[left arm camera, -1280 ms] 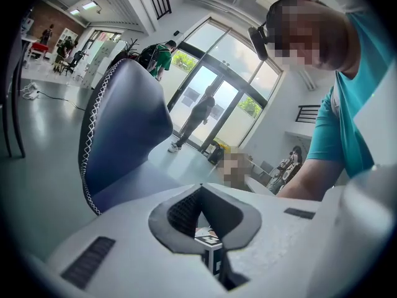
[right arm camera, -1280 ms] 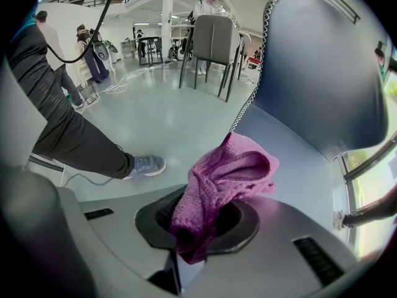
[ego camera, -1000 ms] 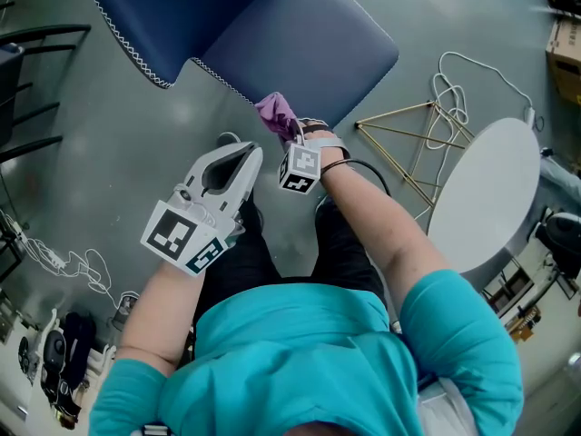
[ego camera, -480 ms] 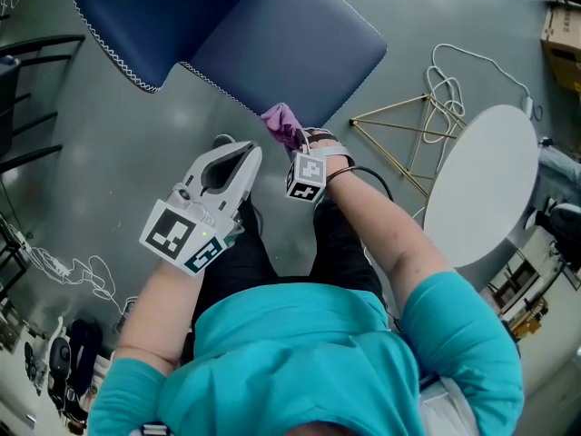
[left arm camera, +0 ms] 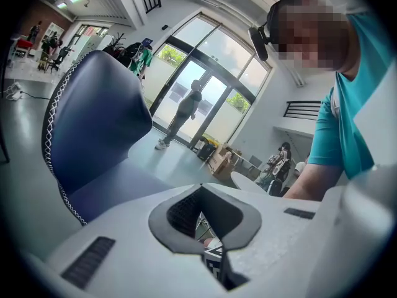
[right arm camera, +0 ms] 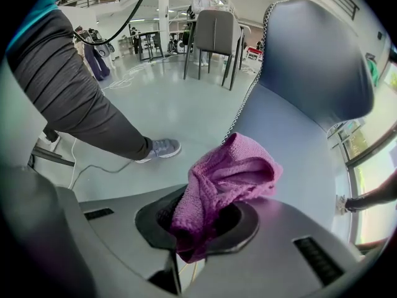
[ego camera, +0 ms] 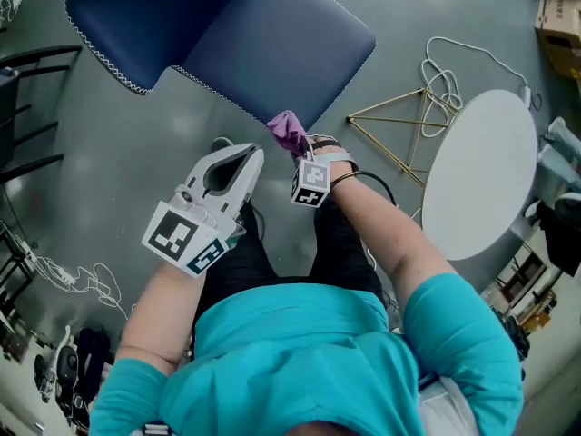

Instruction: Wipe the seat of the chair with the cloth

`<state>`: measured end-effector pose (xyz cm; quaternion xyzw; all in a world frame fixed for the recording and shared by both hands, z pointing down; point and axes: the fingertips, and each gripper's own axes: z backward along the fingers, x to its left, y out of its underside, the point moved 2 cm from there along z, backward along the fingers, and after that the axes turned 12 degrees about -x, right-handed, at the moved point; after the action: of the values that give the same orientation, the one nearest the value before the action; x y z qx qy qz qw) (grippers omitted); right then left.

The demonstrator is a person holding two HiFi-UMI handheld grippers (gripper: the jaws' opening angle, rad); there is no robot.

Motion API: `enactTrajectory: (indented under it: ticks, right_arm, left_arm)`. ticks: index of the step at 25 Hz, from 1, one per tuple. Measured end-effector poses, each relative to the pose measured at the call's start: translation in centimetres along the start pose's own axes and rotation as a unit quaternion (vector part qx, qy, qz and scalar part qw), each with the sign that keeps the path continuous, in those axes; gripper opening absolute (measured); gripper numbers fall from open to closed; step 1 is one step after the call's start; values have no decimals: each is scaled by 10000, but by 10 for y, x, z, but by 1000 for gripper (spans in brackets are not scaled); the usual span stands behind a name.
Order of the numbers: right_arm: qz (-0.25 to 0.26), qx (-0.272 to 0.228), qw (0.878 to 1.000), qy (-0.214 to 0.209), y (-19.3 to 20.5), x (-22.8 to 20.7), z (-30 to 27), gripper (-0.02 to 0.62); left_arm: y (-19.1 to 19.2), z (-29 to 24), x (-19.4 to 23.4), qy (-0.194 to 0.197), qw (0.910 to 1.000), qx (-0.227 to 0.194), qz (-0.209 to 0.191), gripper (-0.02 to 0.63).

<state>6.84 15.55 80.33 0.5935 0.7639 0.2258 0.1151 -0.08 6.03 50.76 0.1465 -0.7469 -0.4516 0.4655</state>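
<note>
While the left tool (ego camera: 243,157) hangs just short of the chair (ego camera: 136,16), off the front-left corner of its seat (ego camera: 281,48), the right tool (ego camera: 296,148) is at the seat's front edge with a purple cloth (ego camera: 288,129) clamped in it. In the right gripper view the jaws are closed on the lower end of the cloth (right arm camera: 217,182). The rest of it stands up out of the tool as a loose, folded bunch in front of the blue seat (right arm camera: 291,141). From the head view the bunch lies right at the seat's front rim. Whether it touches the upholstery I cannot tell.

The left gripper view shows the left tool's jaws drawn together with nothing between them. They point towards the chair back (left arm camera: 93,123) from its side.

The chair stands on a grey floor (ego camera: 109,143), its back edged with white stitching. To the right of the chair, near its front corner, a thin gold wire frame (ego camera: 399,134) lies on the floor with a white cable (ego camera: 445,71) looped beside it. Further right of the chair stands a round white table (ego camera: 481,171)
</note>
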Motion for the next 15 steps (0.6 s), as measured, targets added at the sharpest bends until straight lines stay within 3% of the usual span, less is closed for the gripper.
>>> enactTrajectory:
  ticks: [2,5,7,11,15]
  right_arm:
    - [-50,283,9994,-210,13,15,0,51]
    - [-178,1099,9912,-717,66,56,7,51]
    - [-400,1383,9862,-819,97,79,18,51]
    - [-992,1501,9802,-825,118,107,43,51]
    - [-1809,1181,9739,-698,101,113,75,51]
  left_arm:
    - [2,4,-5,19,10000,0,-14,4]
    - [7,8,-15,60,10000,7,-27,3]
    - [9,12,-19,102,9999,11,-41,4]
    - [13,20,-25,126,9999,39,-81,3]
    - [-4,26,-47,205,9996,56,-199,3]
